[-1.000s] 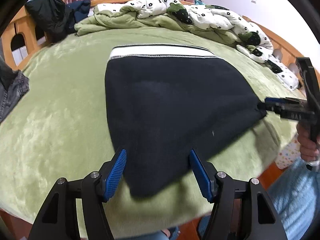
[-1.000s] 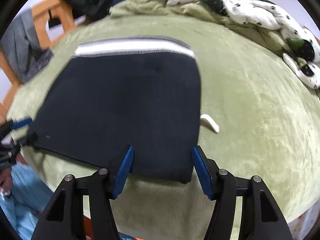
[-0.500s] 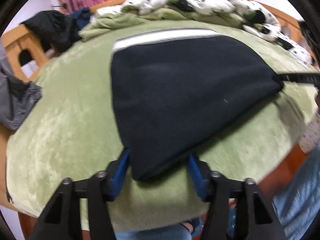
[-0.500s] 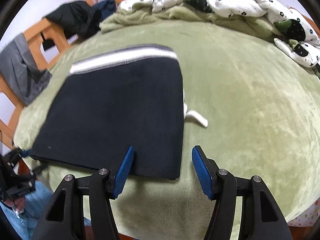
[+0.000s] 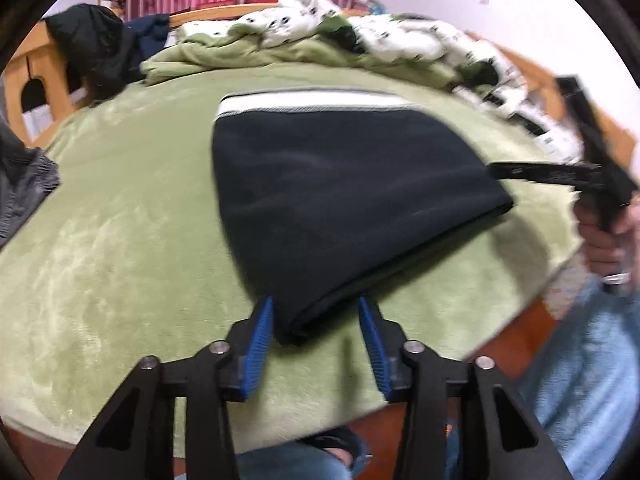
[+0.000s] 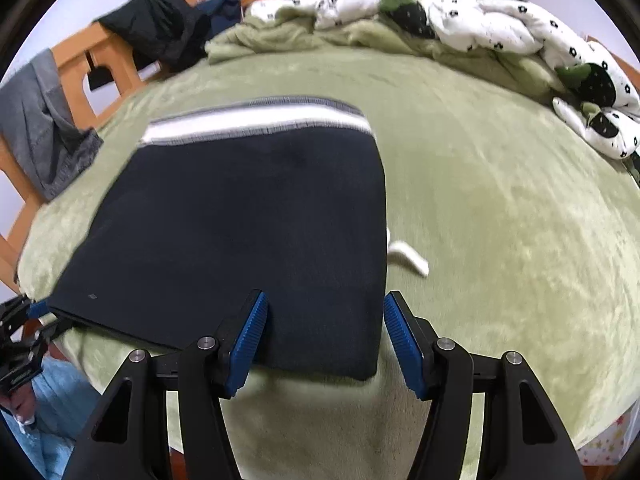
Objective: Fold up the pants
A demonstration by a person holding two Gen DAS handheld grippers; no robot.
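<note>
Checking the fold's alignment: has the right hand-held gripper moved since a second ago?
Yes. The right hand-held gripper shifted rightward, now straddling the pants' near-right corner.

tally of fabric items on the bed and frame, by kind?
Dark folded pants: 1
Green blankets (spread one, crumpled one): 2
White patterned quilt: 1
Dark jackets on the headboard: 2, possibly
Grey garment on the side rail: 1
Total: 7

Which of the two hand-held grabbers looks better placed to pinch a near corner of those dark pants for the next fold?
Left, narrowly. The left gripper is open with the pants' near corner already between its blue pads. The right gripper is also open but straddles the near edge, with the corner just by one pad.
</note>
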